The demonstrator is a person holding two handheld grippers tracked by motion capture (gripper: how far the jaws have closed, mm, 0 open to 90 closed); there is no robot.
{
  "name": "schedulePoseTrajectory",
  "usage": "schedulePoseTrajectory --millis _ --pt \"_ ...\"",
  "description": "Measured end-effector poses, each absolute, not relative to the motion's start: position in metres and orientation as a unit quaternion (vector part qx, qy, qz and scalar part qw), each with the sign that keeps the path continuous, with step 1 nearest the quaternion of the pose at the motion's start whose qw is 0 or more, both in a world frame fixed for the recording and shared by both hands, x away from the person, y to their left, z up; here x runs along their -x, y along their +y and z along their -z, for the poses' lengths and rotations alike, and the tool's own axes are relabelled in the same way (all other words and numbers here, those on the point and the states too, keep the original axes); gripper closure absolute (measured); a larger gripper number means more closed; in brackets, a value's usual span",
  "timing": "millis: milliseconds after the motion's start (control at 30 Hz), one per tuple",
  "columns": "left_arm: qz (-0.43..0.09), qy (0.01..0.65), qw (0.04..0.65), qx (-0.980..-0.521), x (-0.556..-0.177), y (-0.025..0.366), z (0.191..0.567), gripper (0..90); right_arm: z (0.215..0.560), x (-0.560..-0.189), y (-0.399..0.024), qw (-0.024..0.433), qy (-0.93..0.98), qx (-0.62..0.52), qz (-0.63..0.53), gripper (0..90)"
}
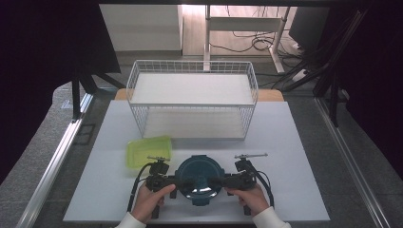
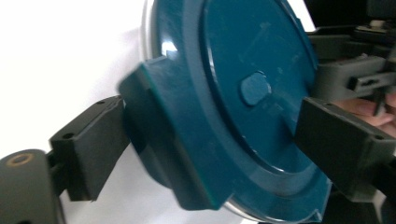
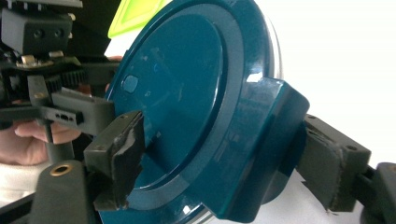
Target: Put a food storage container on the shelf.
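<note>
Both hands clamp the round teal container between them: left gripper and right gripper each closed on a side latch. Beyond the container lie a green lid, then a wire rack. Likely a two-handed lift toward the rack; next calls for level, matched raising.

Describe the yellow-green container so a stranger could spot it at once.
Start at the white wire rack at the back of the table. Just in front of its left corner lies the yellow-green container, left of the round teal lid between the two grippers. It is the only bright, rectangular, translucent thing there.
</note>
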State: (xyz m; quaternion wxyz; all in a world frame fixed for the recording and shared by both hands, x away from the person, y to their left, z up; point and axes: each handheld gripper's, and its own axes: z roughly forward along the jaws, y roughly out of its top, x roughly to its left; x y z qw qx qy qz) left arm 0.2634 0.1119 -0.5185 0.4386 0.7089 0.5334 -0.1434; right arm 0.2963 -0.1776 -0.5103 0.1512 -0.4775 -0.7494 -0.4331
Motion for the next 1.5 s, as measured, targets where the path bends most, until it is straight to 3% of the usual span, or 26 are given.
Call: schedulePoseTrajectory --millis 333,667,1500 --pt "0.151 0.549 0.44 -0.694 -0.26 0.112 0.519 13.8 0.511 -0.298 -0.185 0.175 -0.733 0.49 0.438 28.4" --pt "0.152 0.552 0.458 -0.68 -0.253 0.12 0.515 25.4 0.502 -0.283 -0.189 0.142 -0.741 0.469 0.459 35.1" --pt "0.121 0.549 0.475 -0.677 -0.243 0.121 0.504 33.4 0.494 -0.276 -0.197 0.131 -0.727 0.467 0.486 43.9"
